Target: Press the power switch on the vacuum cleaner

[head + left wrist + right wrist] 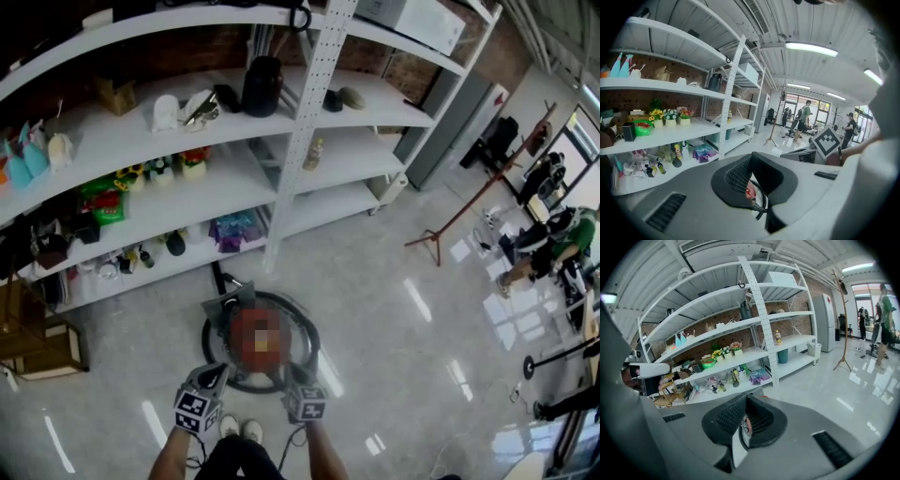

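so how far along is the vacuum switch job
Nothing looks done yet. In hand: the left gripper and right gripper hang over the vacuum cleaner on the floor, jaws closed on nothing. Left: touching down on the power switch, which can't be picked out here.

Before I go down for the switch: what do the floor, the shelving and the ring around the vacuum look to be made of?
Floor: hard and polished, likely tile or sealed concrete; it mirrors the ceiling lights as bright streaks.
Shelving: white painted metal, judging by the perforated upright.
Ring: black and matt, probably a flexible plastic hose, but too small to be sure.
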